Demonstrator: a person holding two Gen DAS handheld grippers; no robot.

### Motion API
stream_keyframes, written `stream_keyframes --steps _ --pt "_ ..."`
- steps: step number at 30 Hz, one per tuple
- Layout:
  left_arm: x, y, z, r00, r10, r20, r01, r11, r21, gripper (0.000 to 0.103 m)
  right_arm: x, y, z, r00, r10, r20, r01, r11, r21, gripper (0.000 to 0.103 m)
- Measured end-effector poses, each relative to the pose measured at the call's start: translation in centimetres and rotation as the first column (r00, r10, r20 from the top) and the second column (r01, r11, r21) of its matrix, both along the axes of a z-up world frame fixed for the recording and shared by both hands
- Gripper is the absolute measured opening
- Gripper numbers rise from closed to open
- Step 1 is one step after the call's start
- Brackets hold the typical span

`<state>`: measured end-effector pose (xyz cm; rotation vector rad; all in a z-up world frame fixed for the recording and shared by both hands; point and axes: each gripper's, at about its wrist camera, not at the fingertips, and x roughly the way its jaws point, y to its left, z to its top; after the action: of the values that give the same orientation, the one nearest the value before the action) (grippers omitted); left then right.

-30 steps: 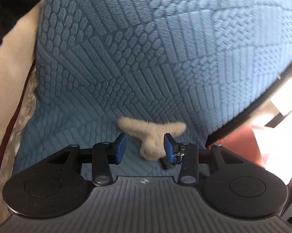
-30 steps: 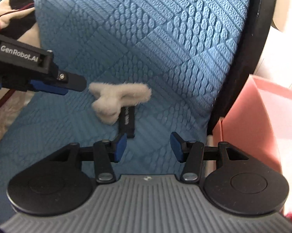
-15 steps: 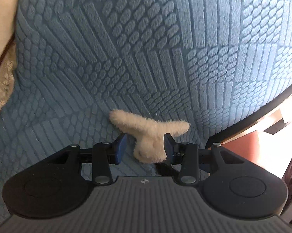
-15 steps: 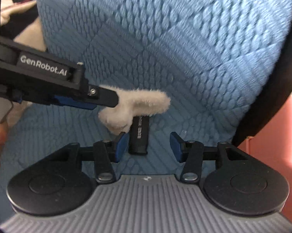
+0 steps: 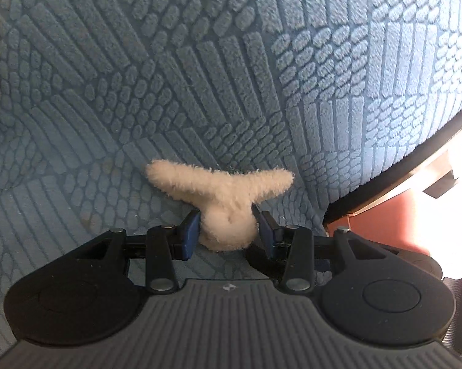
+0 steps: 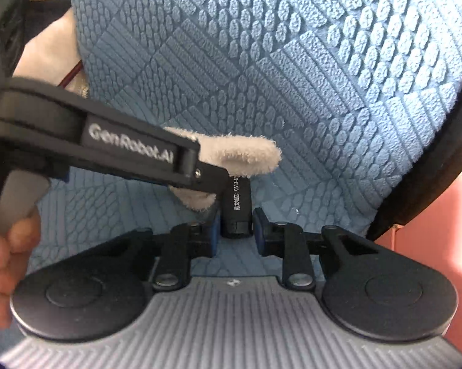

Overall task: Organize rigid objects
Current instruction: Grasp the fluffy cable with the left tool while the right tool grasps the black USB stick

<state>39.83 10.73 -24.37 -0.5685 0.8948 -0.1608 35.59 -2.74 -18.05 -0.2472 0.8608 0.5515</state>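
- Right claw (image 6: 236, 229): jaws just closed in around the black stick (image 6: 237, 207); pads at its sides, grip looks made but contact unclear.
- Left claw (image 5: 227, 233): part-open, clamped on the fuzzy toy (image 5: 221, 196), now lower, over the stick's far end.
- Both sit on the blue cushion (image 6: 292, 77); stick looks ready to lift.

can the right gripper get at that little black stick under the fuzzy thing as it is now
Probably yes. The black stick already lies between the right gripper pads, whose jaws have just been closing on it. The left gripper holds the fuzzy piece beside it, crowding but not blocking.
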Motion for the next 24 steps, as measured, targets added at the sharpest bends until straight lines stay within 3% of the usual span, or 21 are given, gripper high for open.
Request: stream_keyframes --steps 7,8,14,24 --pt "0.4 -1.7 -0.4 1.0 -0.017 -0.001 0.017 0.998 0.064 0.046 -0.3 -2.0 1.7 1.0 -0.002 0.007 0.002 1.0 -0.01 0.026" --pt "0.5 -1.9 -0.5 1.0 -0.014 -0.008 0.015 0.998 0.064 0.042 -0.2 -2.2 1.8 1.0 -0.004 -0.005 0.004 1.0 0.002 0.026" --pt "-0.5 -0.3 0.3 1.0 0.008 -0.025 -0.007 0.999 0.051 0.04 -0.5 -3.8 2.3 0.999 -0.036 -0.015 0.037 0.999 0.008 0.026" --pt "-4.9 1.1 1.5 0.999 0.034 -0.032 -0.034 0.999 0.004 0.039 -5.5 -6.5 3.2 0.996 -0.076 -0.052 0.078 0.996 0.039 0.026"
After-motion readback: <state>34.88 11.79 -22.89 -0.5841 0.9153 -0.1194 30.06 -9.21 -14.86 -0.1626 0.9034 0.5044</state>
